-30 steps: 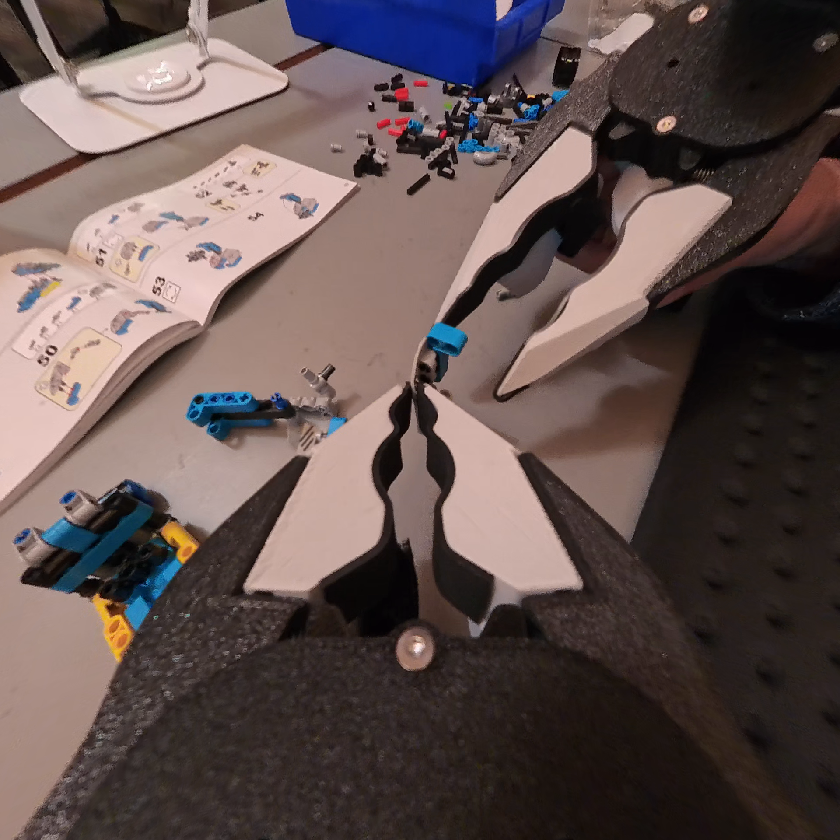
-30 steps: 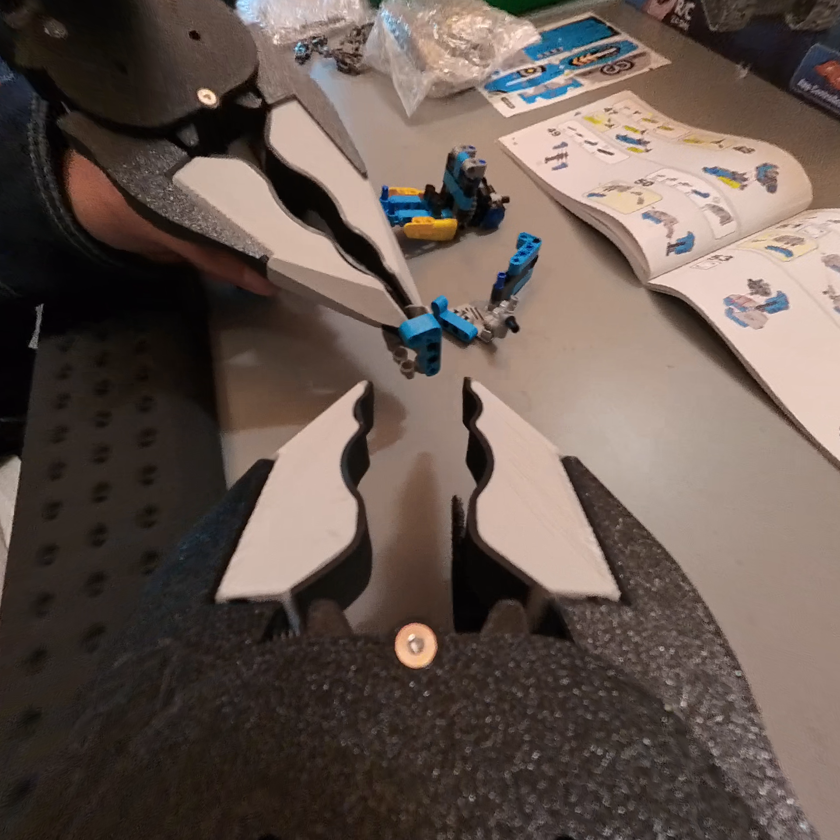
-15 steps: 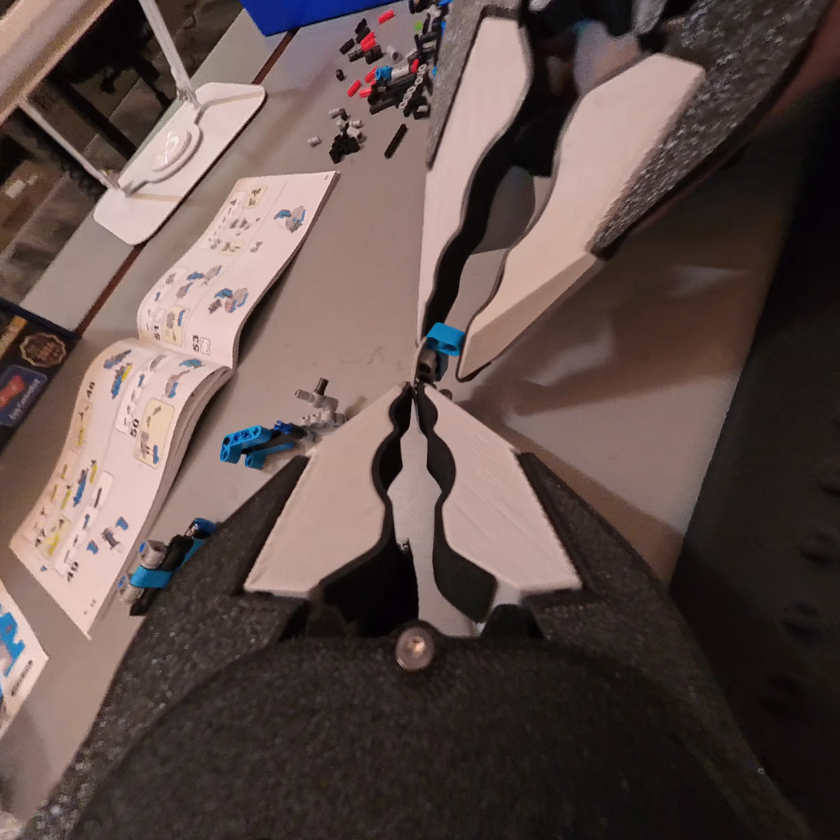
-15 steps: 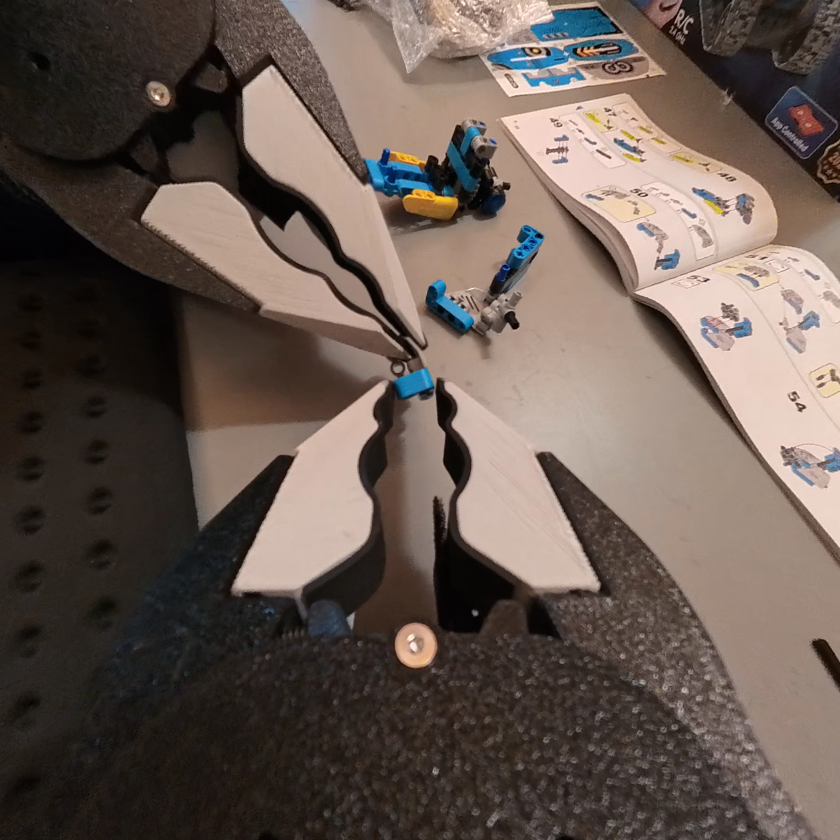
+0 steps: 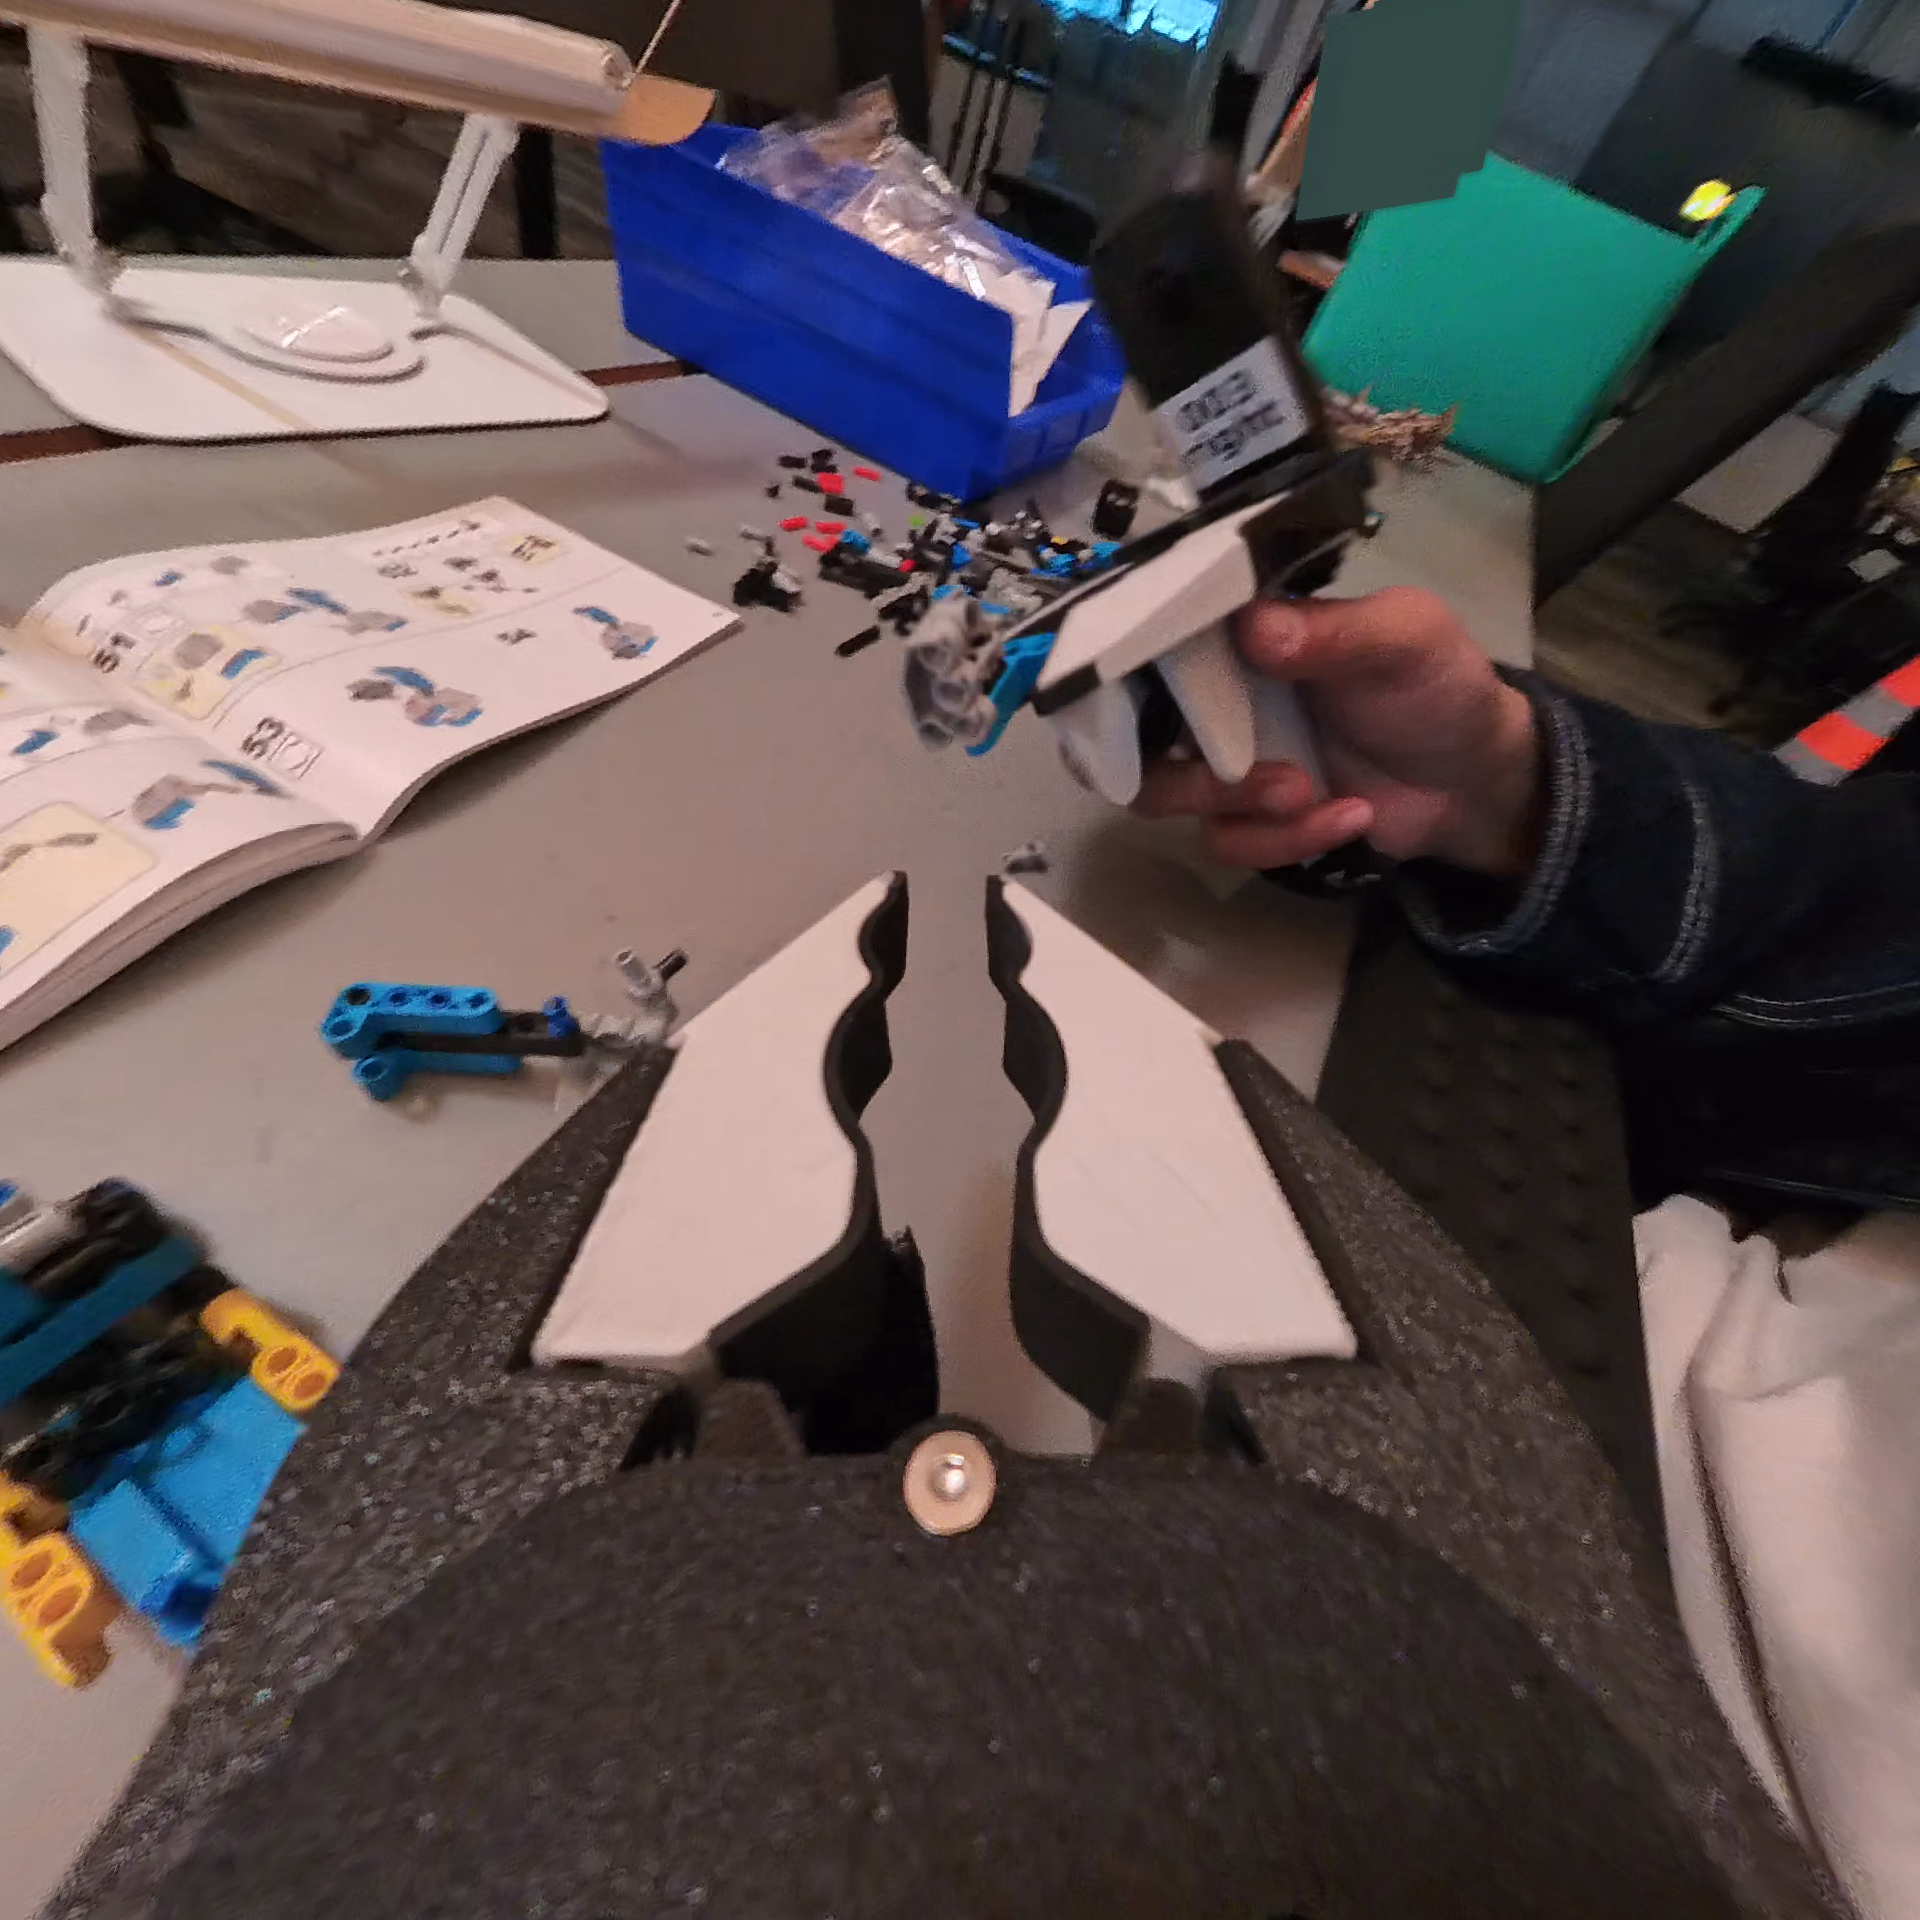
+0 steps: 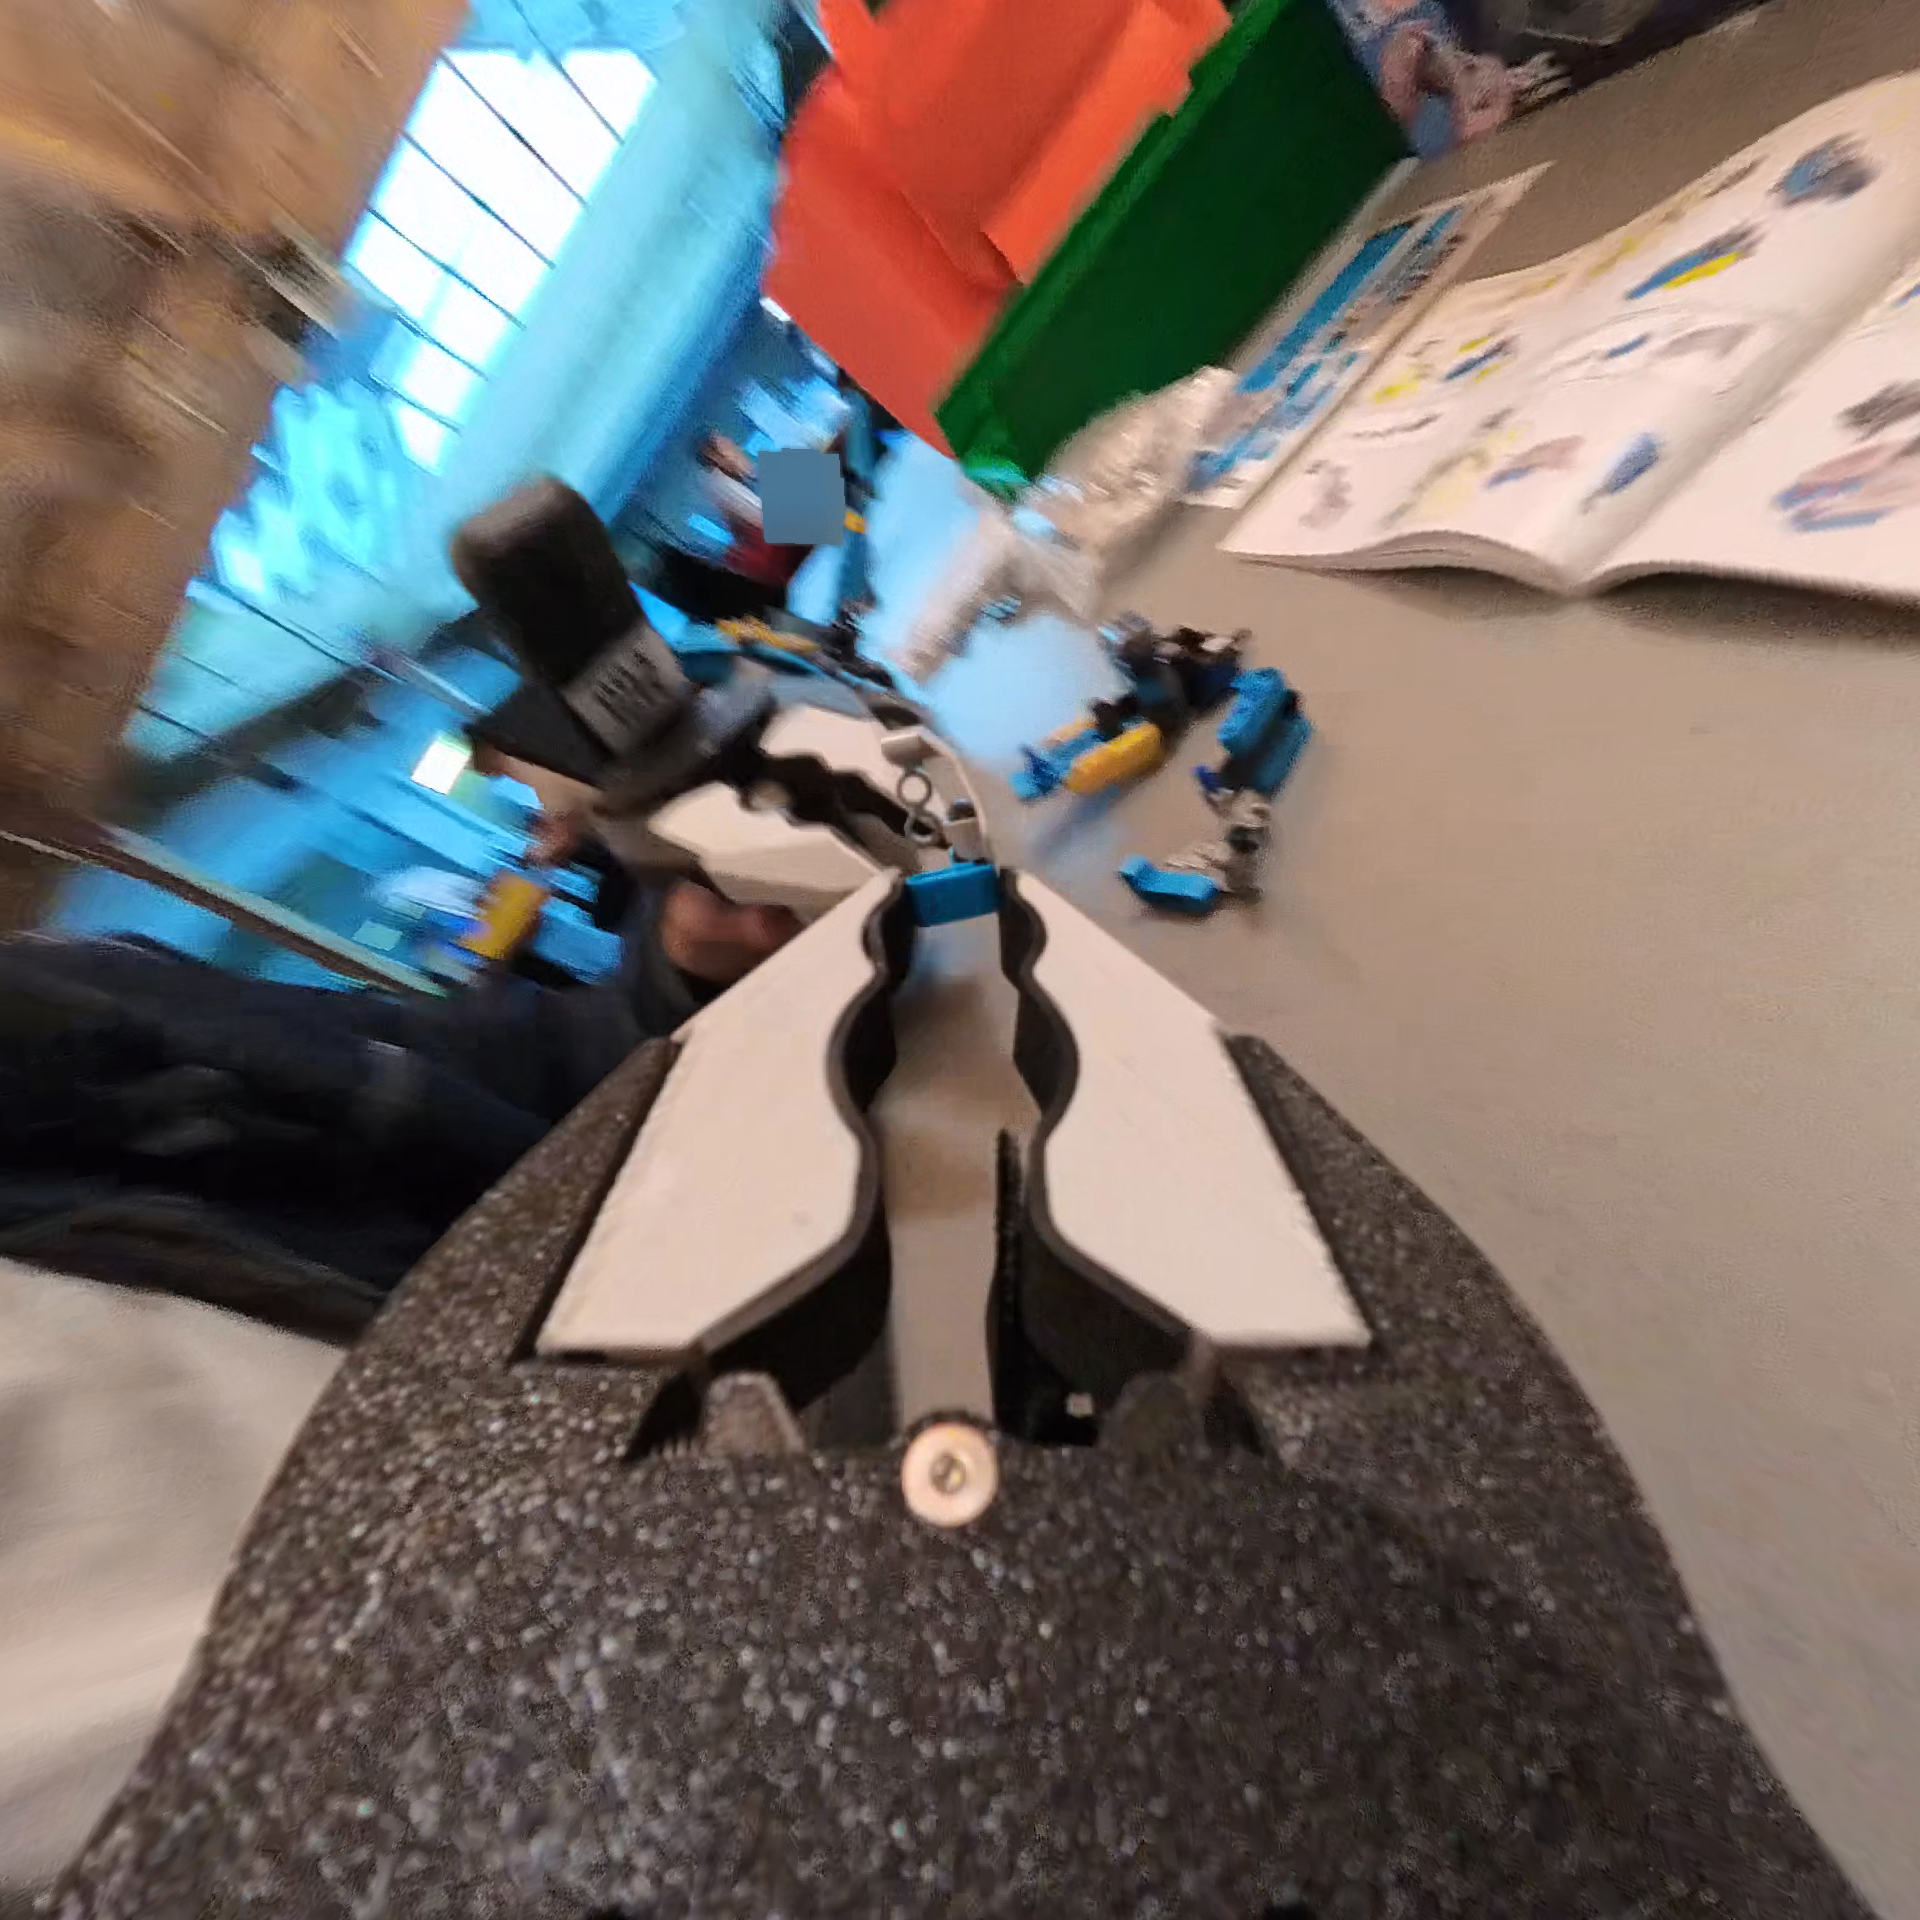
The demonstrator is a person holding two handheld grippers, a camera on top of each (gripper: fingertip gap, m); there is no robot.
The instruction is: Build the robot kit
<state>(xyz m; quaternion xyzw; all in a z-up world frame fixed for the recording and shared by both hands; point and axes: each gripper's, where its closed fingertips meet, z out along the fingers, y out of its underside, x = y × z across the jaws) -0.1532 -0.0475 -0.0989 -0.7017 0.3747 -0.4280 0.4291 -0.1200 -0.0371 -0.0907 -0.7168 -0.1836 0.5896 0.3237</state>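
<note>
My left gripper is open and empty, low over the grey table. My right gripper is shut on a small blue and grey brick piece. In the left wrist view a hand holds that gripper above the table, beyond and right of my left fingertips, with the piece sticking out of its tips. The right wrist view is blurred; the left gripper shows just behind the piece. A tiny grey bit lies by my left gripper's right tip.
An open instruction booklet lies at left. A blue beam sub-assembly and a blue, yellow and black build lie near left. Loose small parts lie before a blue bin. A white lamp base stands far left, and a black mat lies at right. Across from one pair of fingers to the other is roughly 4 centimetres.
My left gripper has opened and let go of the blue and grey piece. My right gripper has shut on it and carried it up and away from the left tips.
</note>
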